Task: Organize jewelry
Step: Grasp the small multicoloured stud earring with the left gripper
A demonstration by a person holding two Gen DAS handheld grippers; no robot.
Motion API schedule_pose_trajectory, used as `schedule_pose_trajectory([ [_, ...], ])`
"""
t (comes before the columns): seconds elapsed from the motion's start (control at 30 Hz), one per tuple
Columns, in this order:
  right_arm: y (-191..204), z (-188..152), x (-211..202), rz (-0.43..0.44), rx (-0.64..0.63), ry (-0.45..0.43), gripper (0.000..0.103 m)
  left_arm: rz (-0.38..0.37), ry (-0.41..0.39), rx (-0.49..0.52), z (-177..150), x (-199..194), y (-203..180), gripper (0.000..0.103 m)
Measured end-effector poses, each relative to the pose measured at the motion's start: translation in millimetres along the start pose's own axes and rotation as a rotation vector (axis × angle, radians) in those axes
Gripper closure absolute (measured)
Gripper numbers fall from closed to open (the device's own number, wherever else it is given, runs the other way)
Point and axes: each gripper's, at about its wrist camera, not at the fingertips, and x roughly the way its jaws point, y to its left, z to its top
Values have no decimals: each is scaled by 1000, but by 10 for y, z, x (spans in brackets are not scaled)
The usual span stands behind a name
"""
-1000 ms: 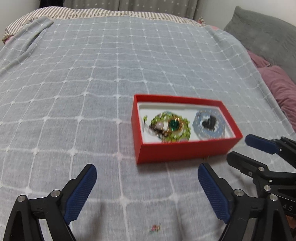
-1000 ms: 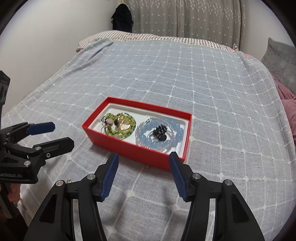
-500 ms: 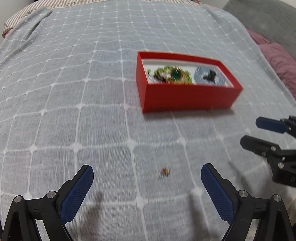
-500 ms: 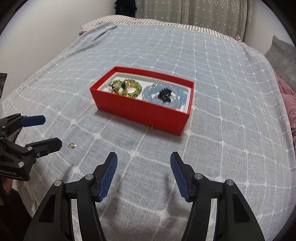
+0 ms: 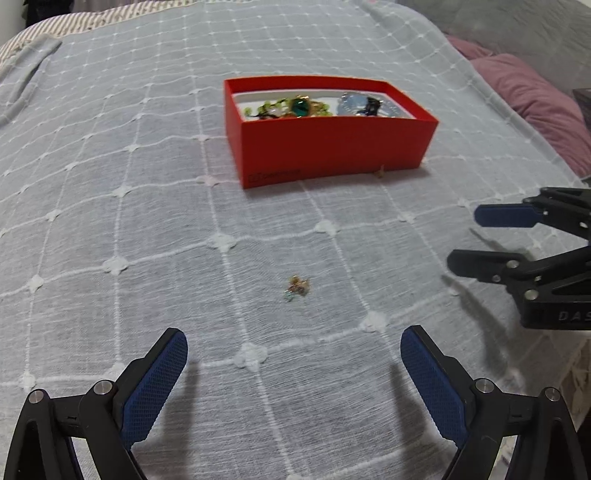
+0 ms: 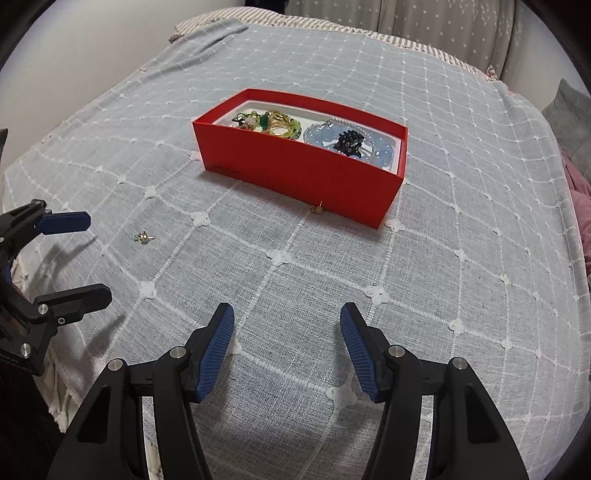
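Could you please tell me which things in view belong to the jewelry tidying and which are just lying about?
Job: red box, green bracelet, blue bead bracelet, loose earring, second earring by the box.

Lying about: purple pillow, bedspread.

grey grid bedspread, white wall, dotted curtains
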Motion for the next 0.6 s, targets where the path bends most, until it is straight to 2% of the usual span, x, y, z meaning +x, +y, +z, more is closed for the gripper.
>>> schedule_pose_trajectory([
  [0.23, 22, -14, 96, -8, -11, 23, 40, -41, 8, 15, 17, 101, -60, 29],
  [0.33, 27, -23, 118, -10, -18, 24, 39, -34, 16, 17, 25, 162, -52, 38],
  [0.6, 9, -15, 148, -16, -15, 21, 35, -25, 0, 1, 102, 236, -18, 50],
])
